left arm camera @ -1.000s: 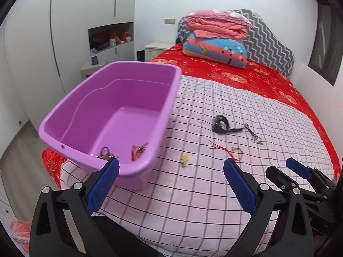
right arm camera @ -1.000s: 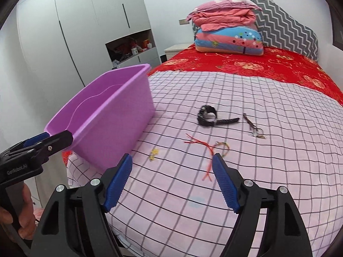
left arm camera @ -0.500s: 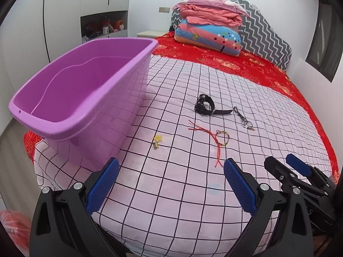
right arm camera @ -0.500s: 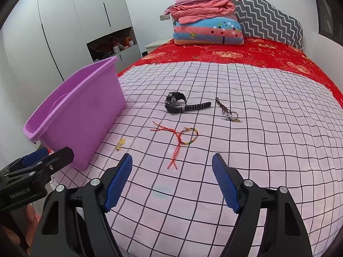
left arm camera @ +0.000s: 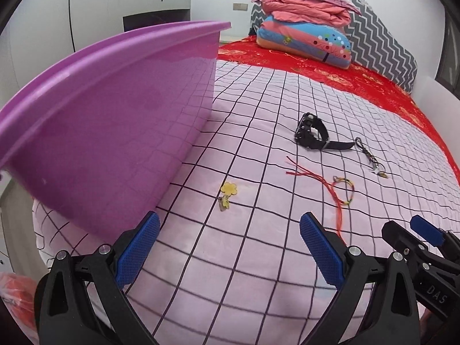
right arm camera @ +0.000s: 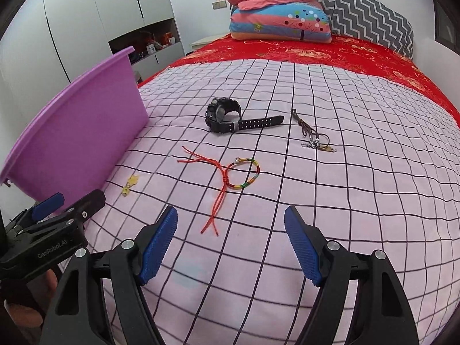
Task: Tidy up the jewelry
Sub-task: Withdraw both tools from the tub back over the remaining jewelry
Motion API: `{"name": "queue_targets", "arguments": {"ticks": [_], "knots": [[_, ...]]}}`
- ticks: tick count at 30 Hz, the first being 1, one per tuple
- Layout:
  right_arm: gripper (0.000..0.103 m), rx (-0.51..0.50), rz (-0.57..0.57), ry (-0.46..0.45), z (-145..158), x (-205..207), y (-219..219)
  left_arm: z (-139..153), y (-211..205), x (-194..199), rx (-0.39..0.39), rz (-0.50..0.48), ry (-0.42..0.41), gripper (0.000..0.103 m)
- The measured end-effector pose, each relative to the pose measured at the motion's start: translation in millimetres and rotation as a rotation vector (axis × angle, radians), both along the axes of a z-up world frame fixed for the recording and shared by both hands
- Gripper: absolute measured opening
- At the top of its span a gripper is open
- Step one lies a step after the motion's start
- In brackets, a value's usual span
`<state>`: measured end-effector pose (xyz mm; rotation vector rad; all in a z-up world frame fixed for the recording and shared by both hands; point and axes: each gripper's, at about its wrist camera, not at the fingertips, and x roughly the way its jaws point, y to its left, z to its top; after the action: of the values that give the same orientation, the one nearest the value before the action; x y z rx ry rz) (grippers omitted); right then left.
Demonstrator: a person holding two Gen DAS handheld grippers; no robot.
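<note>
Reaching for the loose jewelry looks like the step in hand: both grippers hang above the near edge of the checked sheet (right arm camera: 359, 201), jaws wide apart and holding nothing. The left gripper (left arm camera: 228, 247) points toward the yellow charm (left arm camera: 228, 191), which lies close beside the purple tub (left arm camera: 109, 132); the right gripper (right arm camera: 230, 238) has the tail of the red cord bracelet (right arm camera: 227, 178) just ahead of its blue pads. Farther up the sheet lie the black watch (right arm camera: 227, 115) and, beside its strap, a brown cord with a small pendant (right arm camera: 312, 136), all apart from one another. Next, I judge, each gripper must come down over its piece and pinch it flat off soft fabric, then carry it over the tub's high wall. The thin cord may slip or snag. Folded quilts (right arm camera: 276, 8) at the headboard are well clear.
</note>
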<state>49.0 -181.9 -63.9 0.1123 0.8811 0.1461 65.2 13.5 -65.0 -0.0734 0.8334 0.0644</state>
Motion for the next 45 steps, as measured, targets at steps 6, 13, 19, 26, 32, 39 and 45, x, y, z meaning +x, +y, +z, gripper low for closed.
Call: {"name": "queue_targets", "arguments": {"ticks": [6,13,19,26,32,39,45], "knots": [[0.073,-0.005,0.001,0.024,-23,29,-5,-22,-4,29,0.005,0.021,0.007,0.096],[0.073,0.001,-0.006,0.039,-43,61,-6,-40,-4,54,0.024,0.028,0.013,0.096],[0.073,-0.053,0.019,0.048,-59,83,4,-55,-3,64,0.034,0.034,0.031,0.096],[0.073,-0.1,0.029,0.05,-69,96,9,-66,0,72,0.035,0.039,0.051,0.096],[0.073,-0.114,0.033,0.055,-74,103,10,-70,-3,75,0.045,0.028,0.047,0.096],[0.073,-0.136,0.043,0.058,-77,109,14,-73,-6,81,0.058,0.024,0.051,0.097],[0.072,-0.163,0.051,0.063,-79,112,19,-76,-9,85,0.068,0.019,0.049,0.097]]}}
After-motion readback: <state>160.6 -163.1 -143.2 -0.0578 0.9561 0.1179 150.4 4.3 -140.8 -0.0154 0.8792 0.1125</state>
